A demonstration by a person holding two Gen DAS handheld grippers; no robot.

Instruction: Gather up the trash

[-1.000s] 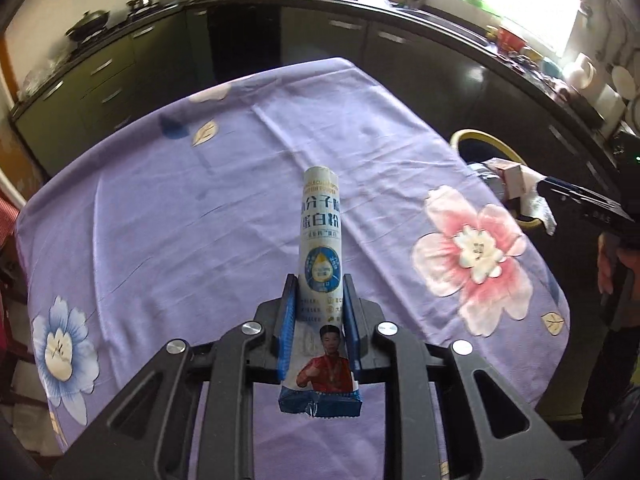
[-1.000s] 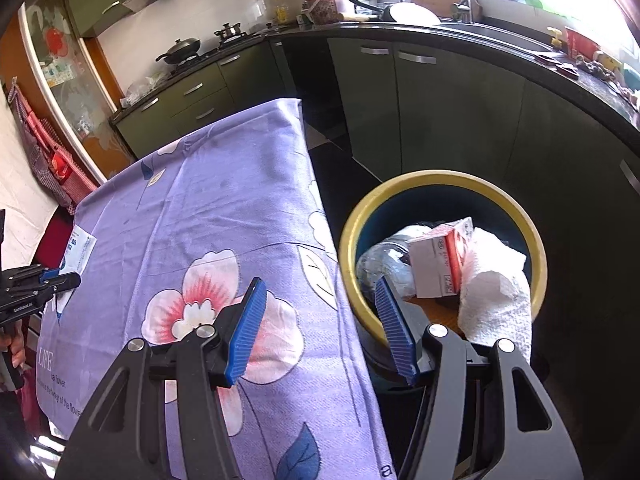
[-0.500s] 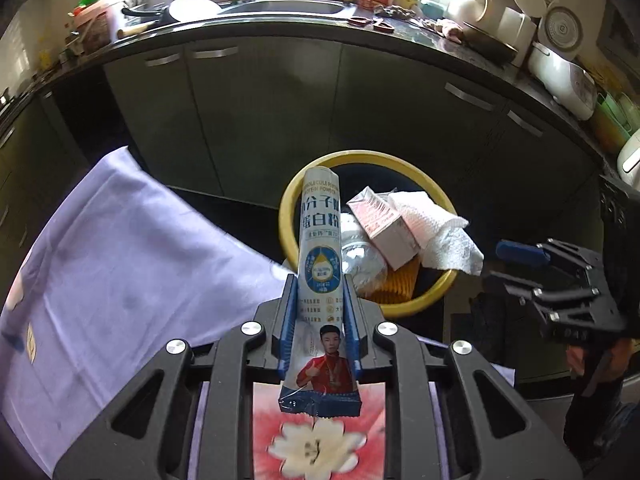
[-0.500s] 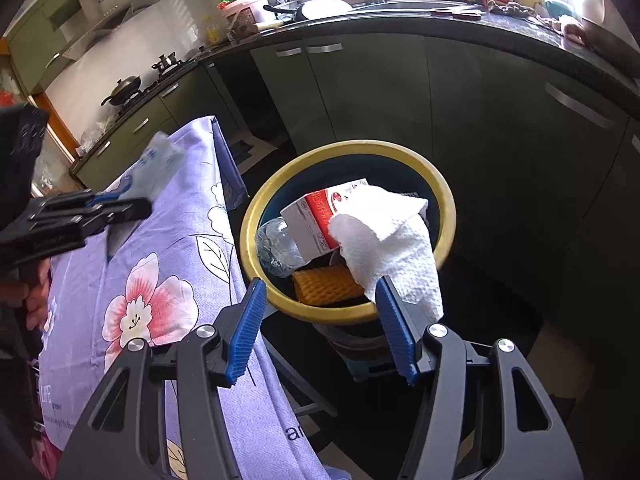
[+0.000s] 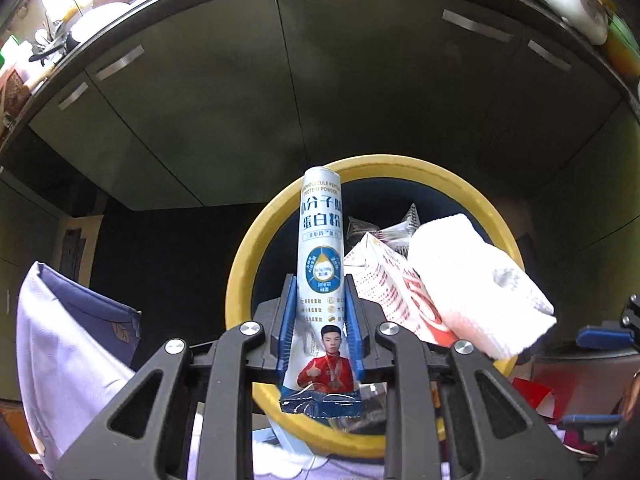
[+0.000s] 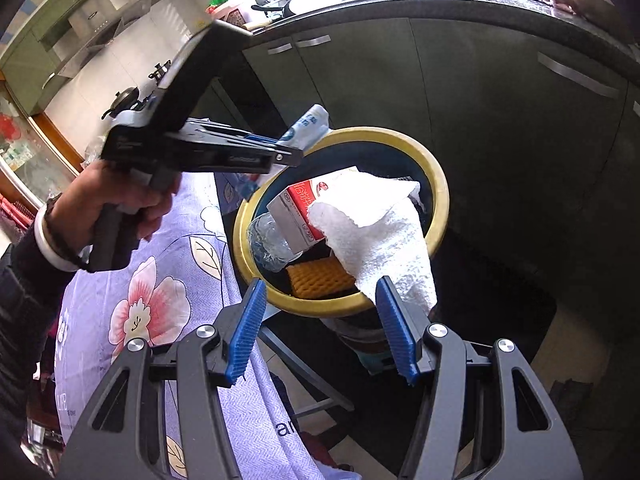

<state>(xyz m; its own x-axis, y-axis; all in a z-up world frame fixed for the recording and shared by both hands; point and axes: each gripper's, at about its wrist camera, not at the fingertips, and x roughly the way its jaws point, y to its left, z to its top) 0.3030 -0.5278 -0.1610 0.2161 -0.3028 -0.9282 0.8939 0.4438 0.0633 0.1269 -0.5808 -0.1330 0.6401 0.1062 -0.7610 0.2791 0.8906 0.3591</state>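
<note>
Holding the left gripper (image 5: 320, 312) over the bin, I find its jaws just starting to part, with the protein-powder sachet (image 5: 322, 264) still standing between the blue pads and not yet fallen. A second ago this same gripper carried the sachet over the purple flowered tablecloth (image 6: 152, 304); half a second ago the yellow-rimmed trash bin (image 5: 240, 280) had come into its view; now the bin's mouth fills the space directly past the fingertips, and only a fold of the cloth shows at the lower left. The carry is, in my judgement, finished and the release has begun.

From the right wrist view, the sachet's free end (image 6: 308, 124) hangs at the bin's near rim rather than over its centre, so a drop from here could catch the rim.

The right gripper (image 6: 320, 320) stands about half open and empty, hovering just short of the bin, much as it did a second ago.

Inside the bin I note a red-and-white carton (image 6: 298, 208), a white paper towel (image 6: 376, 232) draped over the rim, a crumpled clear plastic bottle (image 6: 268, 240) and an orange sponge (image 6: 320, 276). The load sits high; the new piece will land on top.

Beyond stand dark cabinet doors (image 5: 360, 80) and a cluttered counter.
</note>
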